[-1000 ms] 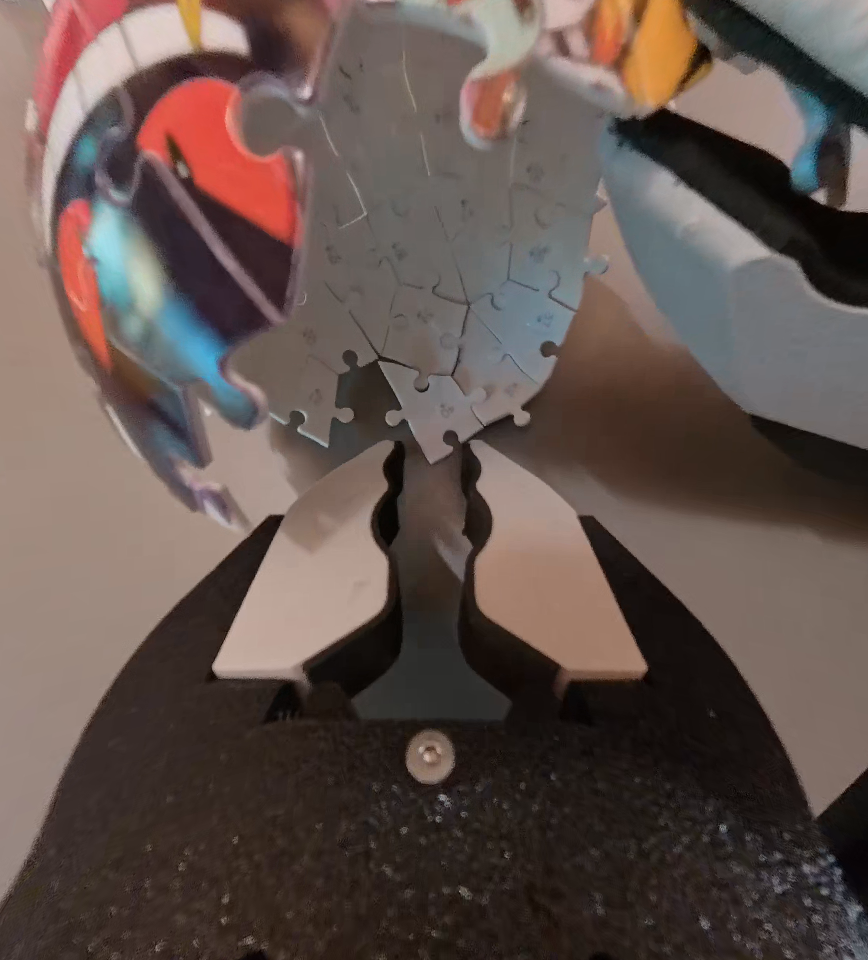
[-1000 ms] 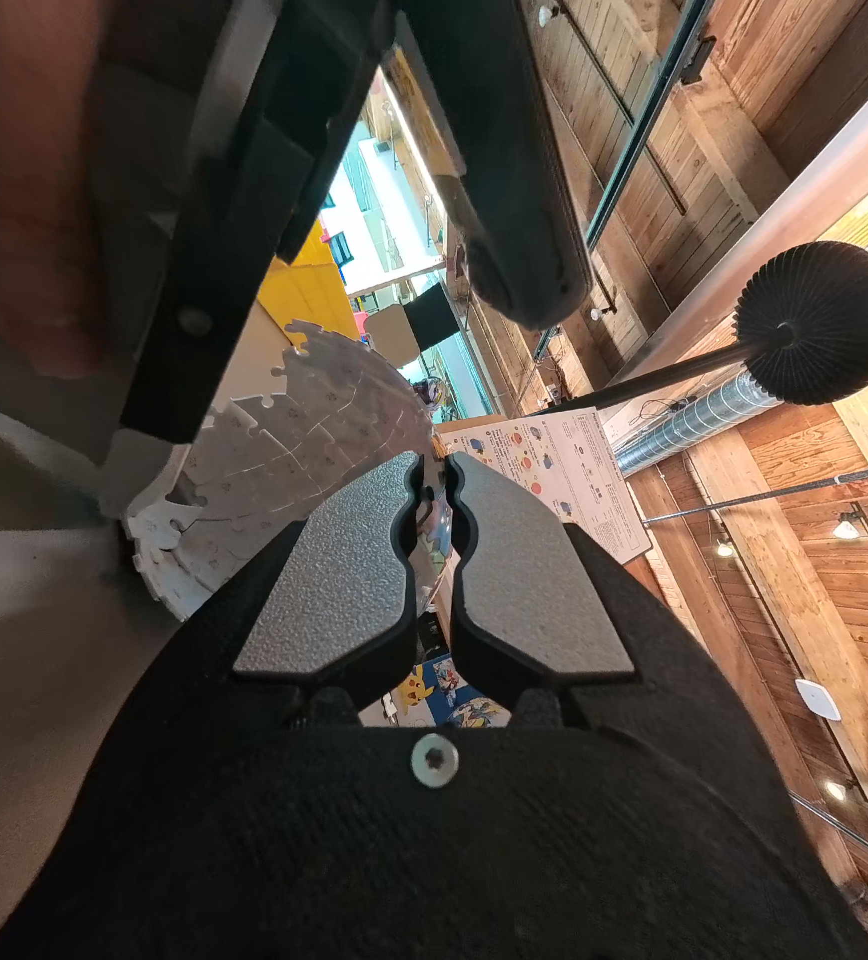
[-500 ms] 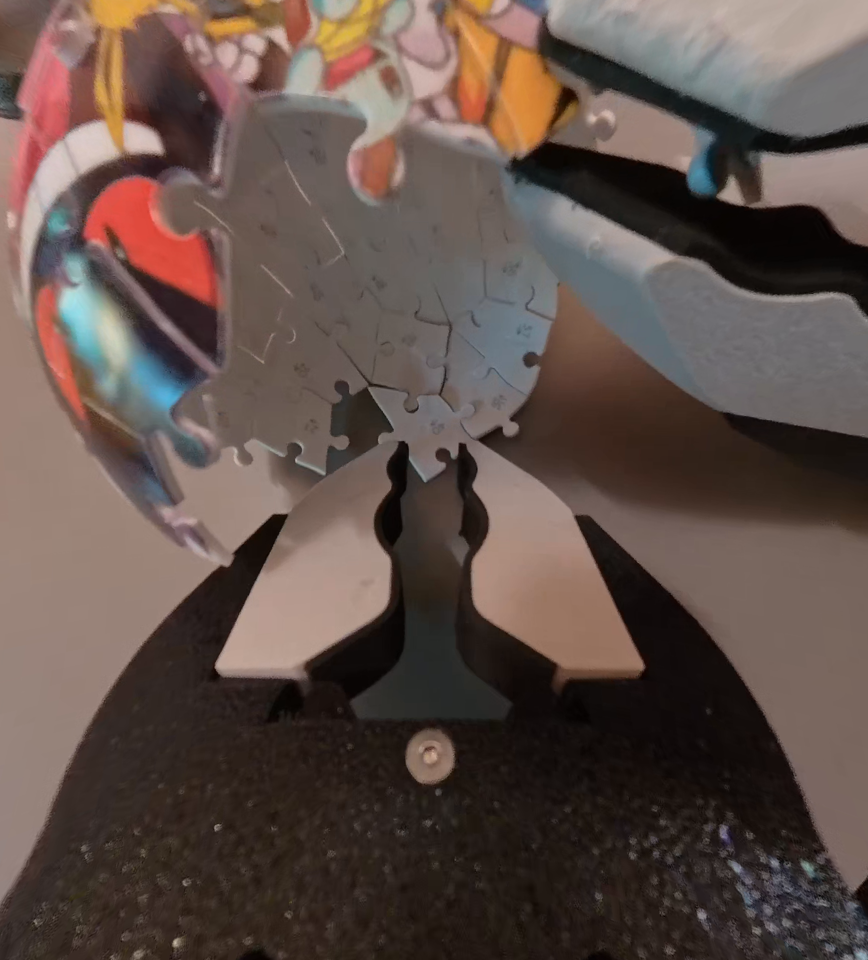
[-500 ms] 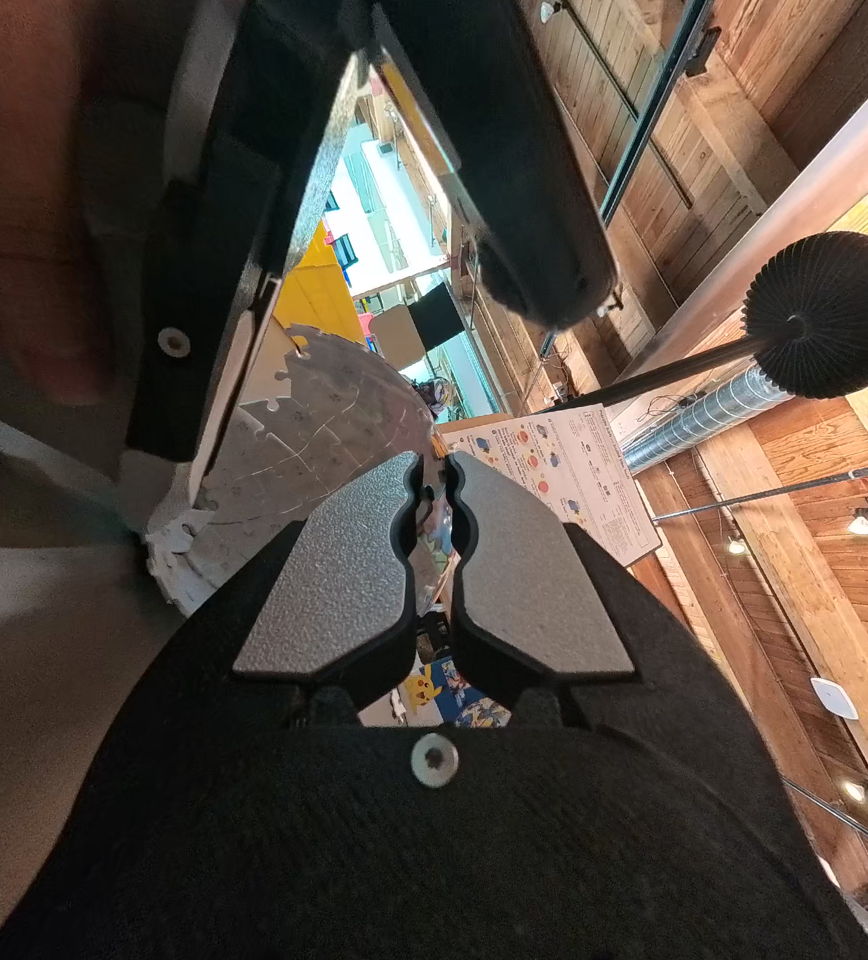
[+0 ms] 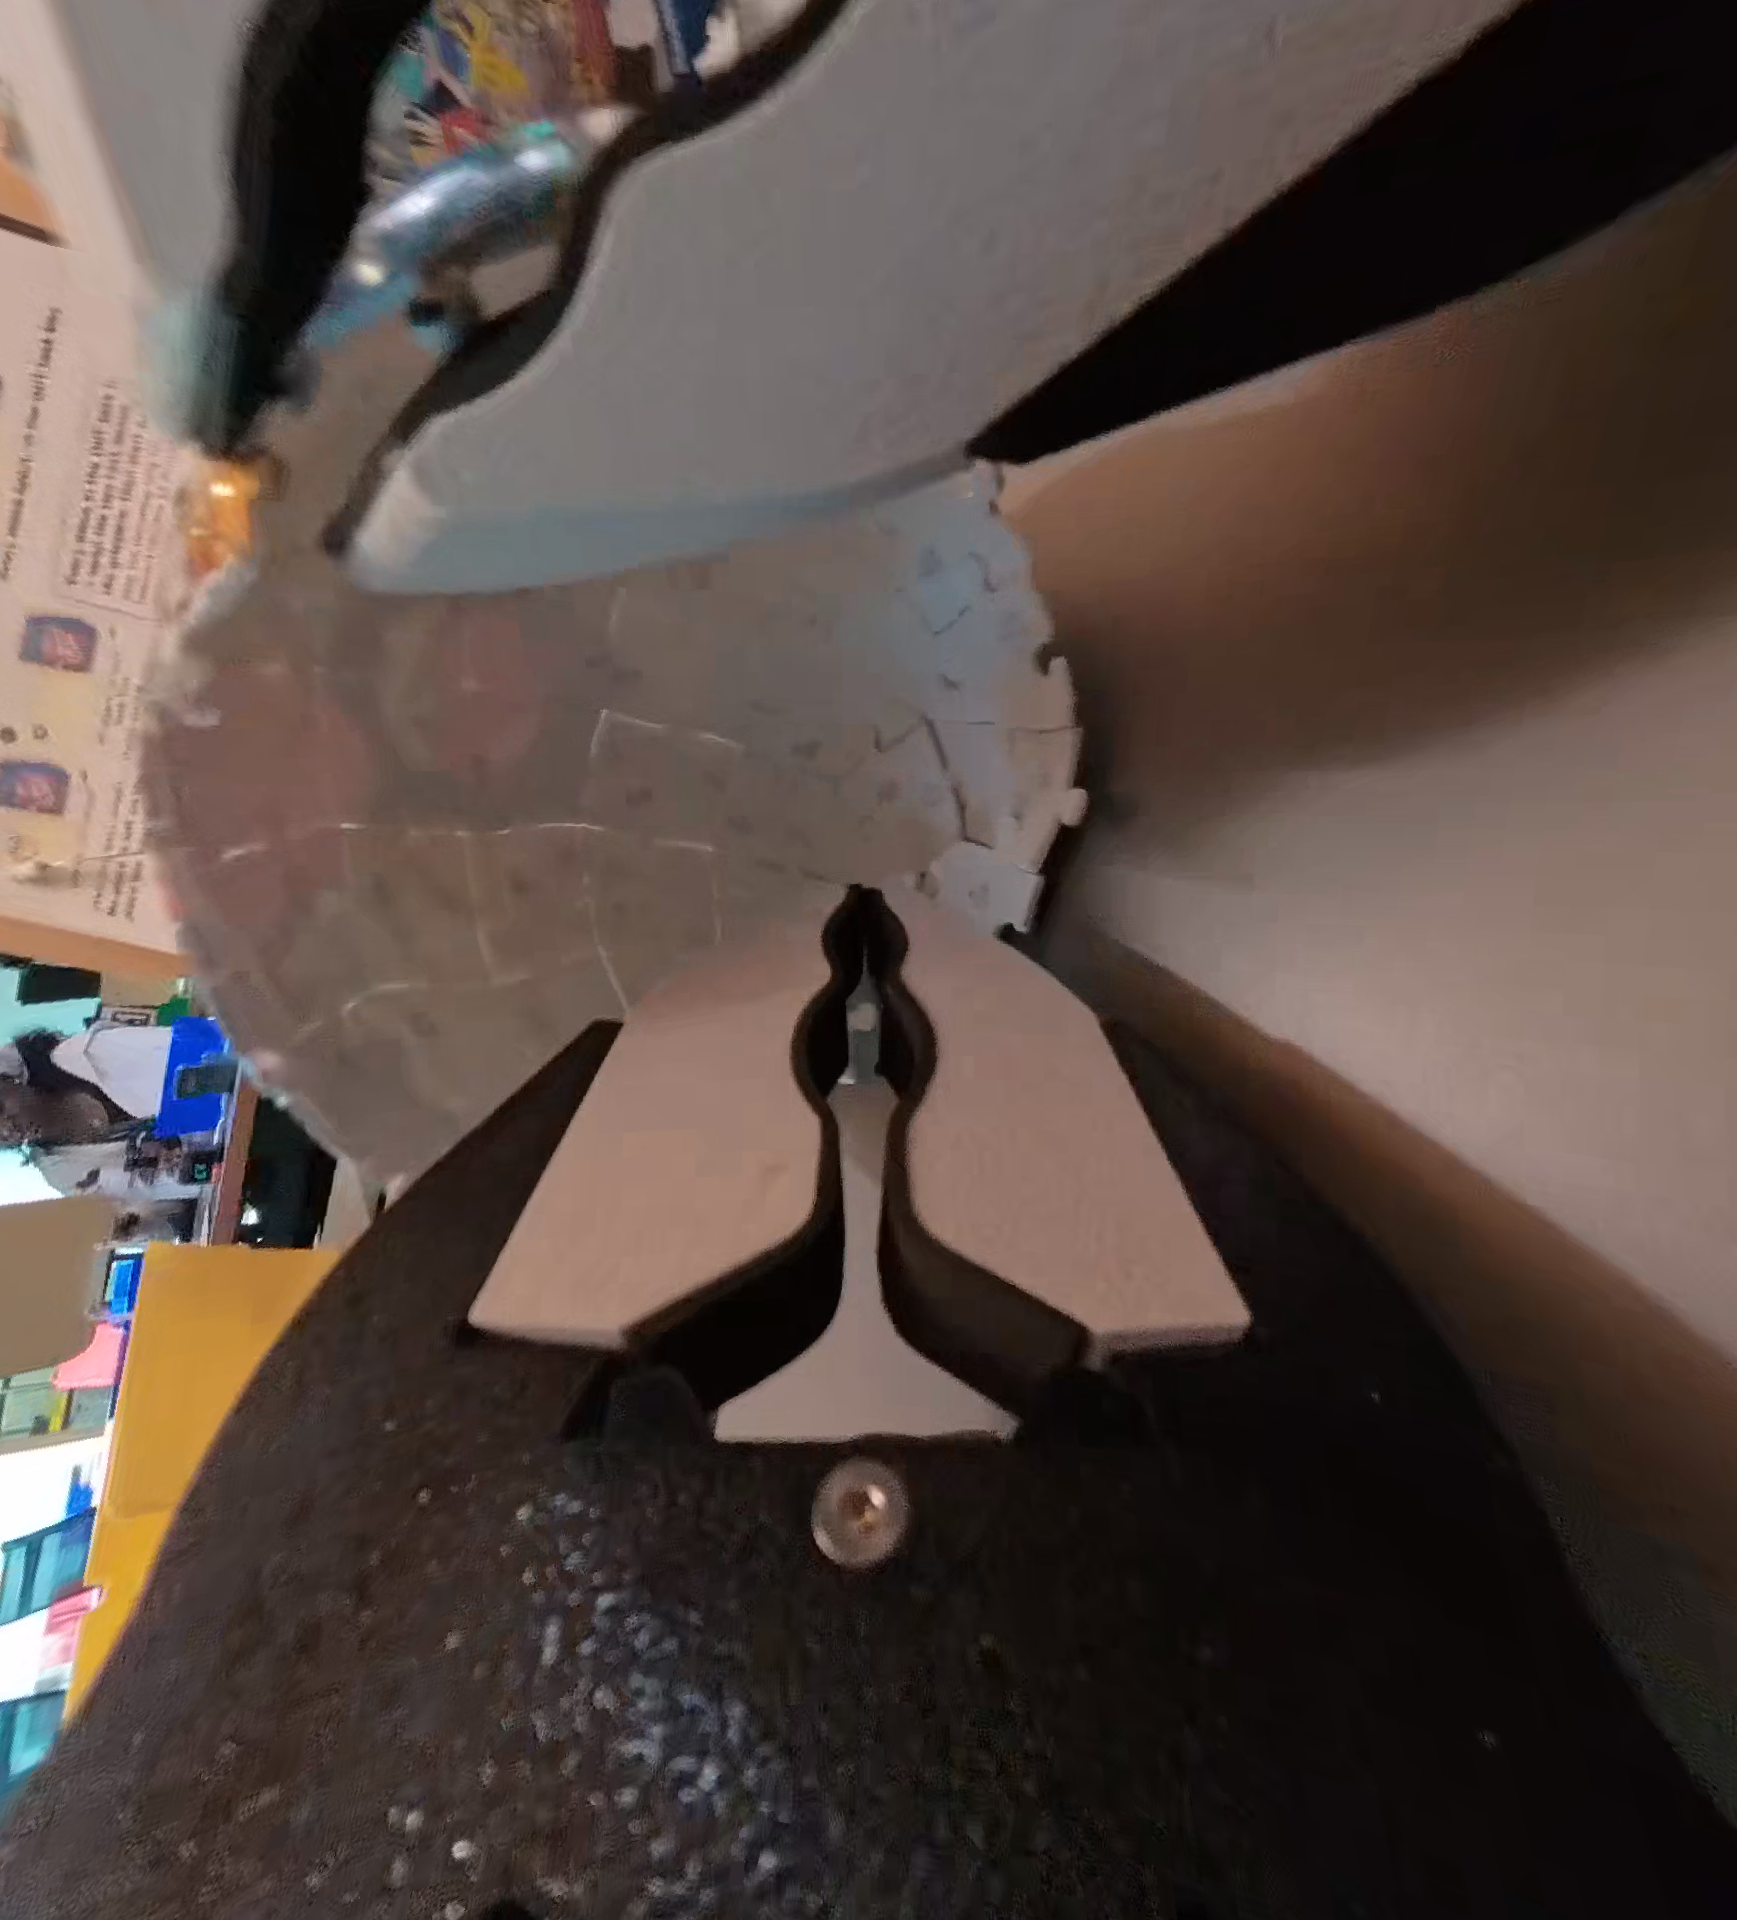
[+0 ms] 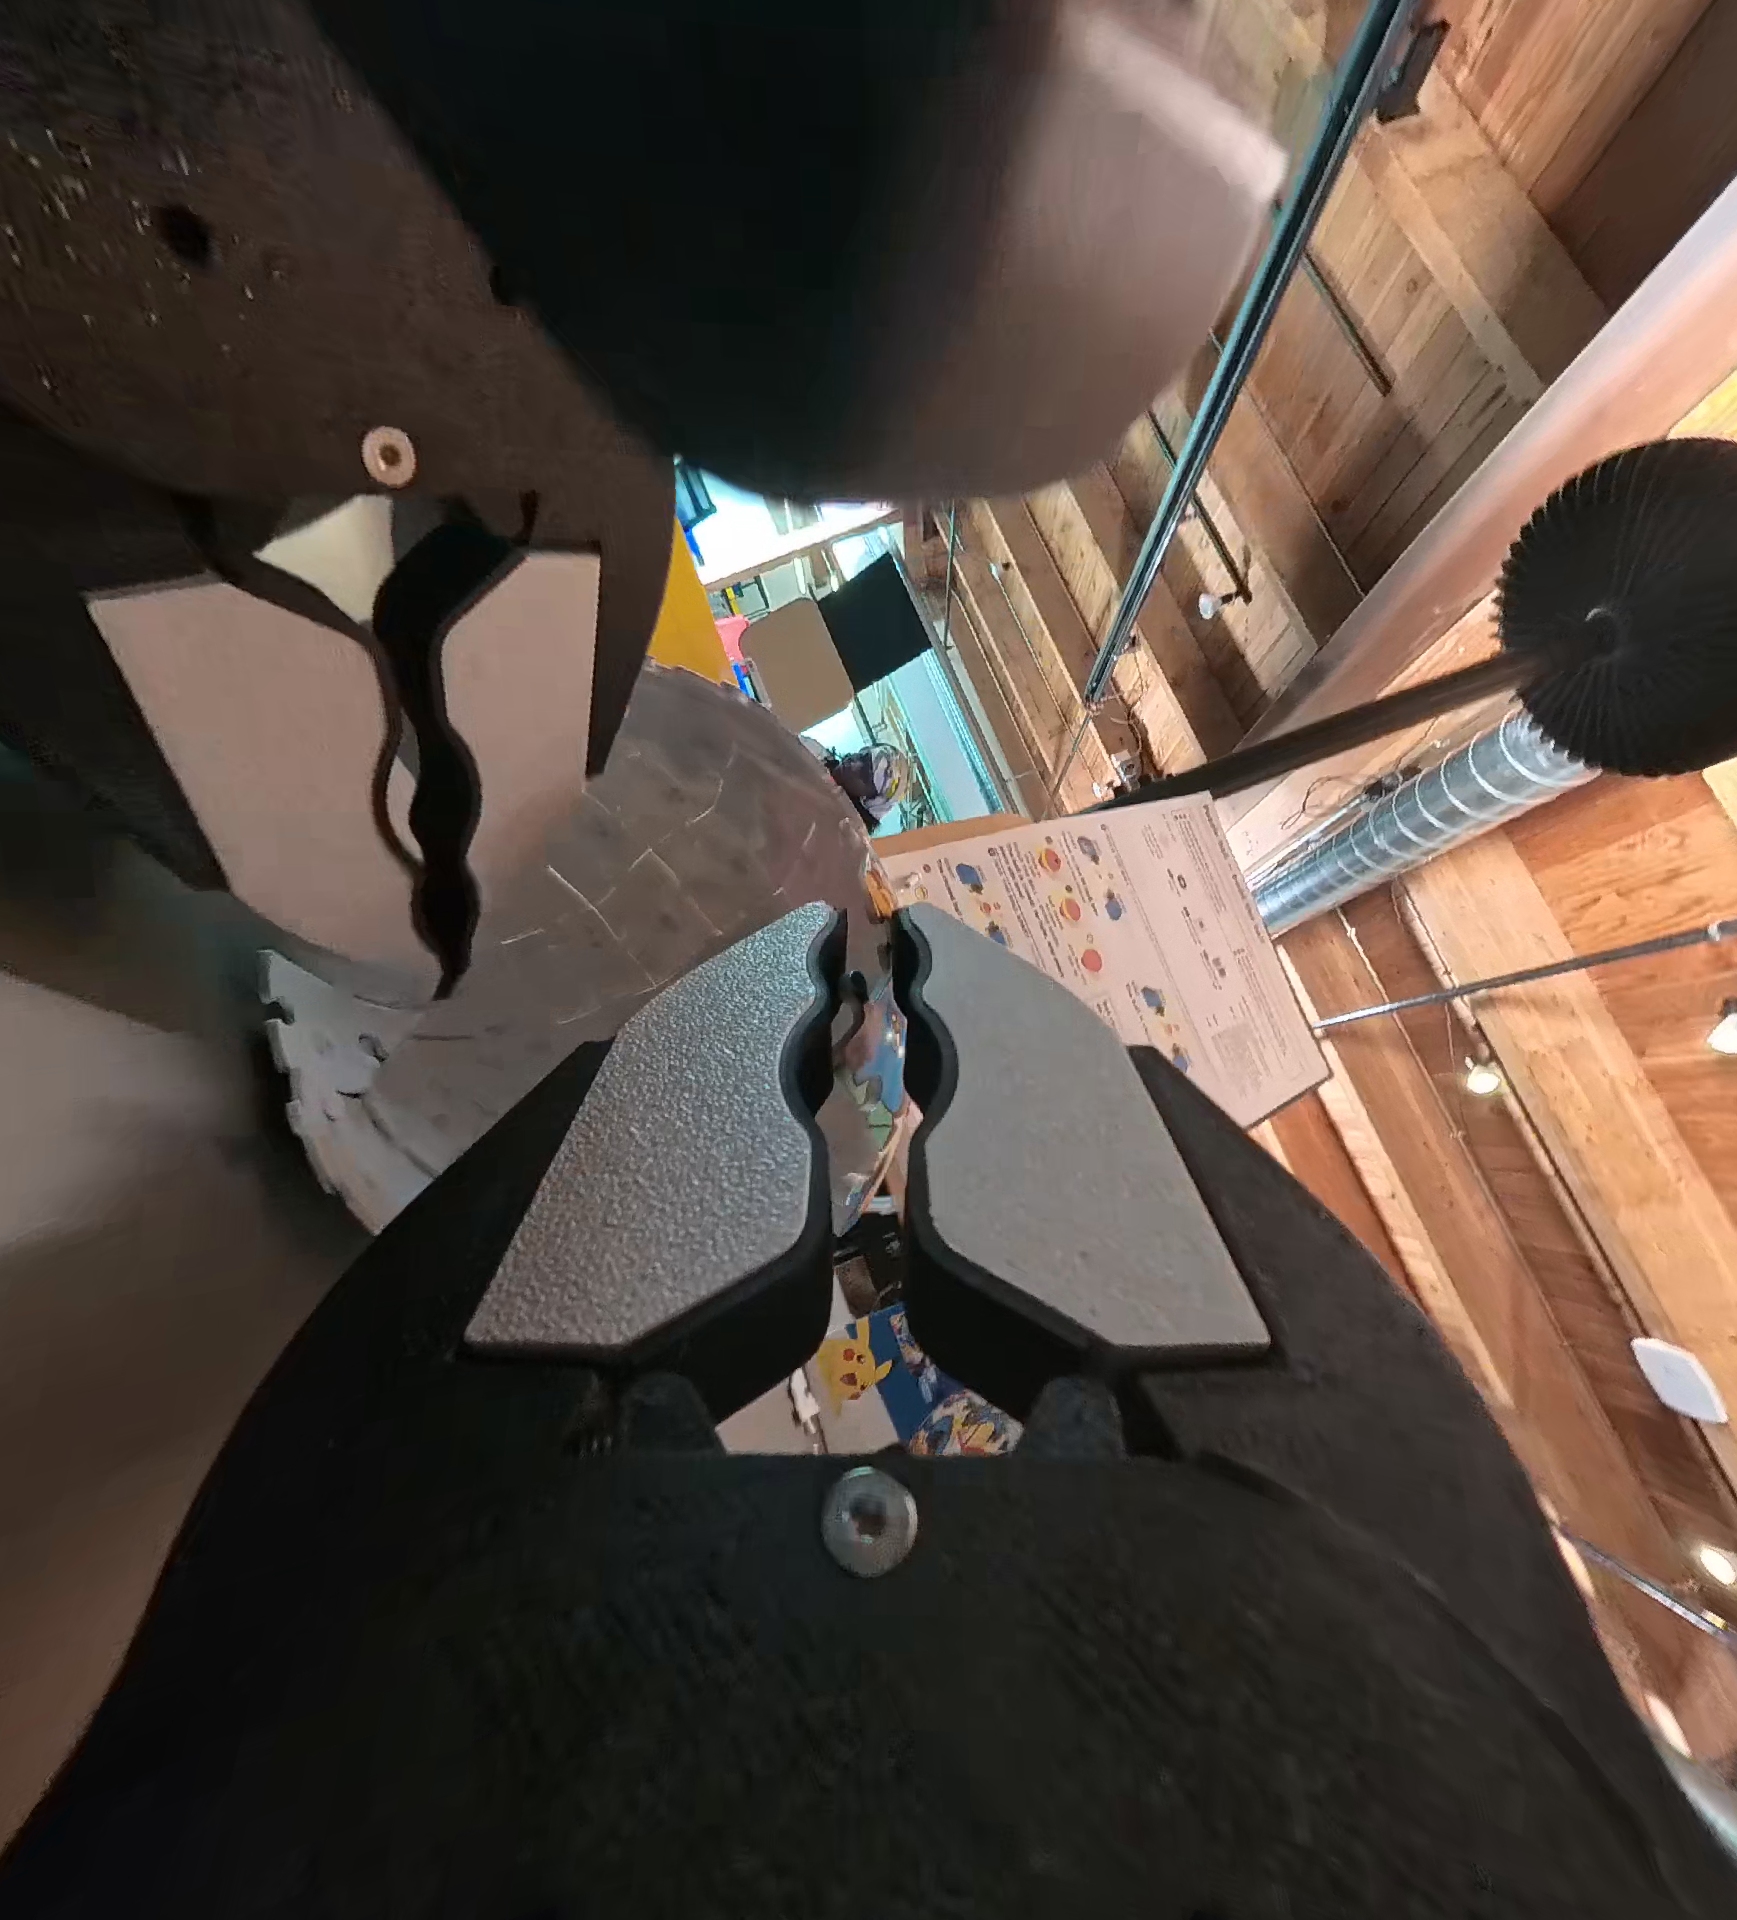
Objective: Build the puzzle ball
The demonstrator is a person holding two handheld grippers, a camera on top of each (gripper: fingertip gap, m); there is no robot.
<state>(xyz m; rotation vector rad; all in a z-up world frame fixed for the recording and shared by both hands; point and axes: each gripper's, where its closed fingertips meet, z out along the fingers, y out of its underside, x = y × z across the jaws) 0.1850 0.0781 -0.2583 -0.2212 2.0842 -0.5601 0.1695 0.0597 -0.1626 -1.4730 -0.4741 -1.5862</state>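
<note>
The partly built puzzle ball point(image 5: 583, 790) is a curved shell of joined pieces, with its grey inner side facing the left wrist view. My left gripper point(image 5: 859, 909) is shut, its tips pinching the shell's jagged lower edge. My right gripper point(image 6: 874, 925) is shut on the shell's point(image 6: 698, 862) other rim, with a colourful printed strip between its fingers. The right gripper's pale fingers point(image 5: 791, 312) fill the top of the left wrist view. The left gripper point(image 6: 443, 966) shows at upper left in the right wrist view. Both hold the shell in the air.
A printed instruction sheet point(image 6: 1103, 935) lies behind the shell, also in the left wrist view point(image 5: 43, 675). The beige table surface point(image 5: 1466, 727) is close by. A colourful puzzle box point(image 6: 895, 1382) shows between the right fingers. A black round pleated object on a pole point(image 6: 1664, 613) hangs above. My right fingertips sit around 9 centimetres from my left ones.
Both grippers have swung round with the shell, so the left view now looks across the room. The coloured outer side has left the left view. The left jaws have closed tighter.
</note>
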